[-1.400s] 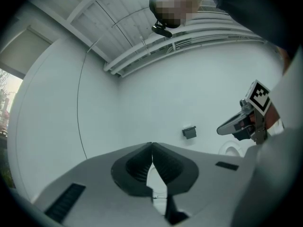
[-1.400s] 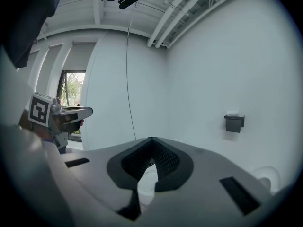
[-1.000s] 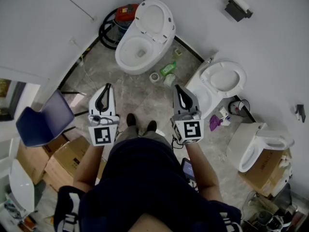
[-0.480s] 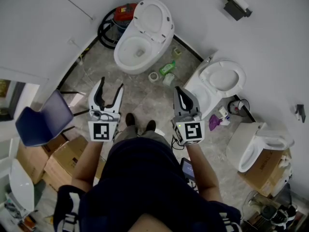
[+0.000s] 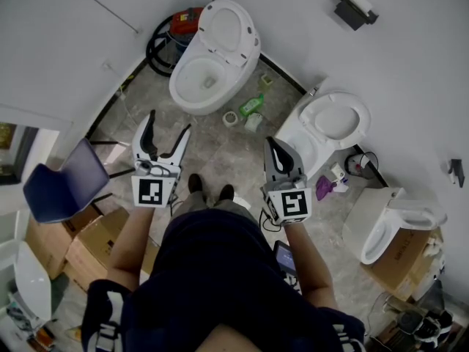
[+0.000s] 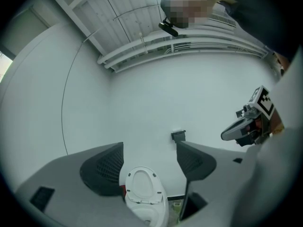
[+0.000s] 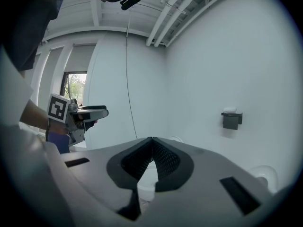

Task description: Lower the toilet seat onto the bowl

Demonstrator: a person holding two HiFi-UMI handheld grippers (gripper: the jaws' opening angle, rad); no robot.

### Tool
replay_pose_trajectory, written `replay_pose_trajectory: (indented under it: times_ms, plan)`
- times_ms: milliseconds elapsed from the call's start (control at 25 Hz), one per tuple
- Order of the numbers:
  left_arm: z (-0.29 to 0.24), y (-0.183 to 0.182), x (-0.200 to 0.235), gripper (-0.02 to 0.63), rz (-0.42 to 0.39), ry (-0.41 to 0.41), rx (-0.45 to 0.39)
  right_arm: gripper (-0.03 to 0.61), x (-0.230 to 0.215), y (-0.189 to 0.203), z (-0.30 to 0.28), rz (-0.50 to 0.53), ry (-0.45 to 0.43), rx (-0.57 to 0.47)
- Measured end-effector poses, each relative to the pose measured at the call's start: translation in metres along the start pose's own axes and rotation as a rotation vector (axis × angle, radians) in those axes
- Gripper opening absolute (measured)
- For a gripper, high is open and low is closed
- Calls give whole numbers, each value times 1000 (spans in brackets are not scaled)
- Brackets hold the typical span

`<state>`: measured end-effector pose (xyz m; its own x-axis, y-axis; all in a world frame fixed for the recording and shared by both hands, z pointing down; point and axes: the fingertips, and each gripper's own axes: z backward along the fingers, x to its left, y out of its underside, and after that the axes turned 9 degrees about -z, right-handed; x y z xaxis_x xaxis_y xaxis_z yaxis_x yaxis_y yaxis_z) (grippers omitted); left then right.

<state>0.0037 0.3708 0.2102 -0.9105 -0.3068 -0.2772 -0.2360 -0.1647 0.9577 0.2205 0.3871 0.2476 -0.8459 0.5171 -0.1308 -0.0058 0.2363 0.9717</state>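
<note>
A white toilet stands against the wall ahead, its seat and lid (image 5: 228, 30) raised upright over the bowl (image 5: 196, 85). My left gripper (image 5: 168, 125) hovers well short of it at about knee height; its jaws are opening, spread wide with nothing between them. In the left gripper view the raised seat (image 6: 140, 187) shows in the gap between the jaws, far off. My right gripper (image 5: 271, 144) is held level beside the left one, its jaws shut and empty, tips meeting (image 7: 151, 140).
A second toilet (image 5: 333, 120) with its seat down stands to the right, a third (image 5: 388, 222) further right. A green bottle (image 5: 253, 105) and tape roll (image 5: 230, 117) lie on the floor between them. Blue chair (image 5: 62, 185) and cardboard boxes (image 5: 102, 237) at left.
My left gripper's jaws went from shut to wide open. Both grippers stayed roughly where they were, the left one shifting slightly up.
</note>
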Motion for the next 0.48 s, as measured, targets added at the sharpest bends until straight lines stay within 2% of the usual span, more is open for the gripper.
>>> replay_pose_trajectory:
  times_ms: [480]
  plan:
    - [-78,22,-12,344,58,50,30,20,-31,7,14,29,-6,39]
